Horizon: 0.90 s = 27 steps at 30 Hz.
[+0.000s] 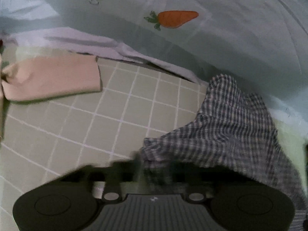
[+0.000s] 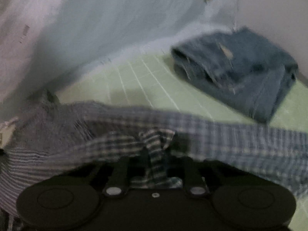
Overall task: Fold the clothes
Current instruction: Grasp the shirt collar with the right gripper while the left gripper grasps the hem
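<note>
Closest to the left wrist camera, the black left gripper [image 1: 154, 165] is pinching a fold of the blue-and-white checked cotton garment [image 1: 227, 127], with its jaws closed on the cloth. From there this garment is rising up and to the right, above the pale green bed cover with a white grid pattern [image 1: 119, 115]. Farther away on the cover, a folded pale pink cloth [image 1: 53, 77] is lying flat, well apart from the checked garment. Behind it, a light blue sheet with an orange carrot picture [image 1: 179, 18] is forming the background.

On the right wrist view, the black right gripper [image 2: 156, 154] is also clamping the checked garment [image 2: 240, 134], and a bunch of the fabric is standing between its jaws. The garment is stretching across the whole view, blurred. Beyond it, folded blue denim jeans [image 2: 250, 73] are resting on the green cover [image 2: 146, 80], near the blue sheet [image 2: 115, 19].
</note>
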Motion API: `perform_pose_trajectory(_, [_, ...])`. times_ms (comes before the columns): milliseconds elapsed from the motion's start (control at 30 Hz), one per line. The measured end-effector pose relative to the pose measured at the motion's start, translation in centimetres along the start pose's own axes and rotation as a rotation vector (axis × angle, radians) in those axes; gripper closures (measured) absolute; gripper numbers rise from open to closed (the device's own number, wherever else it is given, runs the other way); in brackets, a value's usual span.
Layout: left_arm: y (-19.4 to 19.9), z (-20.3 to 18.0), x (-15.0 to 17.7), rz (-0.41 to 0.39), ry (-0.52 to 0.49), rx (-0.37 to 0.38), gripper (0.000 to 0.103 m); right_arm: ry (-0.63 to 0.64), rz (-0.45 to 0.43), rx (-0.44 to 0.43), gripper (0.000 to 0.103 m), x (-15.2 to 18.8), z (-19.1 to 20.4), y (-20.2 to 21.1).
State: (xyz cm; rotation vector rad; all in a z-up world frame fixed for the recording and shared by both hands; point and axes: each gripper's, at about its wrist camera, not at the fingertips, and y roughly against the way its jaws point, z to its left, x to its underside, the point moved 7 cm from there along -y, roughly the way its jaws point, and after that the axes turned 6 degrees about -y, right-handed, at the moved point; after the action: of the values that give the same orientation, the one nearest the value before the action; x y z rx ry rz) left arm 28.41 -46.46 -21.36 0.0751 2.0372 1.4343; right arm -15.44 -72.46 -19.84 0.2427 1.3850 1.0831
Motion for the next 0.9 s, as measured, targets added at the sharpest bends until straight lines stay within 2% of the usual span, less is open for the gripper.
perform_pose_trajectory(67, [0.5, -0.2, -0.6, -0.024, 0.030, 0.001, 0.095, 0.016, -0.058, -0.018, 0.093, -1.3, 0.8, 1.2])
perform_pose_trajectory(200, [3.1, -1.9, -2.8, -0.112, 0.006, 0.043, 0.097, 0.069, -0.203, -0.025, 0.094, -5.9, 2.3, 3.8])
perform_pose_trajectory(233, [3.8, -2.6, -3.3, -0.133, -0.015, 0.046, 0.098, 0.084, -0.212, -0.014, 0.094, -6.6, 2.3, 3.6])
perform_pose_trajectory(333, [4.4, -5.0, -4.0, -0.177, -0.120, 0.004, 0.098, 0.129, -0.240, 0.017, 0.095, -8.9, 2.6, 3.0])
perform_pose_trajectory(433, [2.8, -6.3, -3.4, -0.169, -0.199, -0.069, 0.098, 0.175, -0.268, 0.047, 0.095, -11.2, 2.8, 2.3])
perform_pose_trajectory(600, [-1.6, -6.0, -1.6, -0.097, -0.241, -0.152, 0.098, 0.248, -0.128, 0.105, 0.094, -8.3, 2.1, -2.8])
perform_pose_trajectory(733, [-3.3, -5.6, -0.9, -0.070, -0.267, -0.158, 0.096, 0.224, -0.068, 0.118, 0.094, -6.2, 1.2, -4.8])
perform_pose_trajectory(867, [-2.7, -6.0, -1.0, -0.090, -0.323, -0.155, 0.083, 0.190, -0.067, 0.132, 0.094, -5.5, 0.8, -5.0])
perform_pose_trajectory(900, [-1.9, -6.0, -1.1, -0.101, -0.319, -0.145, 0.067, 0.193, -0.078, 0.135, 0.094, -5.5, 1.0, -4.6])
